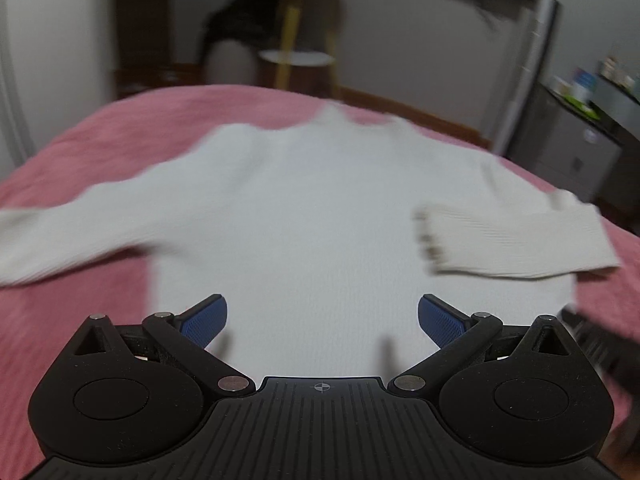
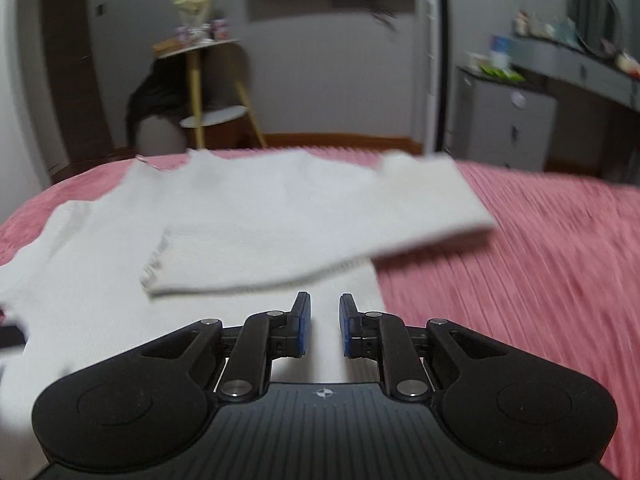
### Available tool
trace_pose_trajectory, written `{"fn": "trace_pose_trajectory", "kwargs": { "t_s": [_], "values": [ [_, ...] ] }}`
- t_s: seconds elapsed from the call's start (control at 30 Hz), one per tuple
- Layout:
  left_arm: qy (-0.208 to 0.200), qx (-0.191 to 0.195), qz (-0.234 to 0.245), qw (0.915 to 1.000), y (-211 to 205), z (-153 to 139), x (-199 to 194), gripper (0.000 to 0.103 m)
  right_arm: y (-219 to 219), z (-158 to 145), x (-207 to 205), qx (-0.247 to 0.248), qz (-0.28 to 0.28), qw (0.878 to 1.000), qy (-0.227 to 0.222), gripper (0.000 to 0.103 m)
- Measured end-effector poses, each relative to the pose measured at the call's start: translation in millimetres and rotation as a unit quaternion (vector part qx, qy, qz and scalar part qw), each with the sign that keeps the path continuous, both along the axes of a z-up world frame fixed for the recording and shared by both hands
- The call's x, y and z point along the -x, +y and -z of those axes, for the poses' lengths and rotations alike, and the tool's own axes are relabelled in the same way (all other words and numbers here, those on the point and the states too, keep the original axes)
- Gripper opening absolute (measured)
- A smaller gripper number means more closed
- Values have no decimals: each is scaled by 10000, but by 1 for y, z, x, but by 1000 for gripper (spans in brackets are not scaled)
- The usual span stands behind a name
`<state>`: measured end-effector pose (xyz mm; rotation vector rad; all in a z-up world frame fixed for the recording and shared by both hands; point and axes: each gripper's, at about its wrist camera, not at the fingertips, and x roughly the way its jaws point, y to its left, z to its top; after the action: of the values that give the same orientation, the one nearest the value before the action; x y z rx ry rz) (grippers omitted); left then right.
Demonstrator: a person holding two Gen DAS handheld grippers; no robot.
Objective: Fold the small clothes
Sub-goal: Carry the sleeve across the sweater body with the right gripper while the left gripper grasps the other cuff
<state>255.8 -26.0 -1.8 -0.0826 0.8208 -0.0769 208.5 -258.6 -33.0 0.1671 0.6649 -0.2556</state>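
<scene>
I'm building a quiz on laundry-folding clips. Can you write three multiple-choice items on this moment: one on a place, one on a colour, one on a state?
1. Where does the white sweater lie?
A. on the pink bedspread
B. on a wooden floor
C. in a basket

2. What colour are the pads on the left gripper?
A. red
B. blue
C. green

3. How does the sweater's right sleeve lie?
A. stretched straight out over the bedspread
B. folded across the body
C. held up by the right gripper

Answers: 1 A, pink cloth shows all round the sweater. 2 B, both pads are blue. 3 B, its cuff rests on the sweater's front, and nothing is between the right gripper's jaws.
</scene>
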Motion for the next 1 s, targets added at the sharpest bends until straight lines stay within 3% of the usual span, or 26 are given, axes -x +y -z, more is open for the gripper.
{"fn": "trace_pose_trajectory", "kwargs": {
  "t_s": [0.17,0.4,0.47,0.53,0.6,0.67,0.77,0.9,0.93,1.0],
  "values": [
    [64,-63,16,10000,-37,10,-38,103,-3,28,28,89,134,9997,-172,14],
    [433,789,-165,9958,-48,31,-78,101,-20,31,36,-217,280,9983,-473,16],
    [518,1006,-198,9934,-50,34,-87,79,-23,30,35,-263,315,9980,-491,18],
    [599,970,-314,9930,-55,37,-96,72,-26,29,33,-333,401,9975,-471,25],
    [629,953,-256,9931,-57,40,-105,61,-29,31,34,-462,431,9969,-469,25],
    [653,929,-295,9931,-58,40,-109,37,-30,31,34,-482,434,9967,-493,25],
    [690,1048,-303,9916,-54,37,-112,14,-27,31,34,-415,399,9970,-525,25],
    [567,1306,-301,9894,-38,29,-109,9,-23,31,35,-347,335,9973,-557,25],
    [491,1309,-294,9897,-33,24,-107,1,-22,30,35,-332,339,9973,-565,25],
    [176,1127,-330,9929,-21,10,-103,1,-22,30,35,-309,344,9973,-568,25]
  ]
}}
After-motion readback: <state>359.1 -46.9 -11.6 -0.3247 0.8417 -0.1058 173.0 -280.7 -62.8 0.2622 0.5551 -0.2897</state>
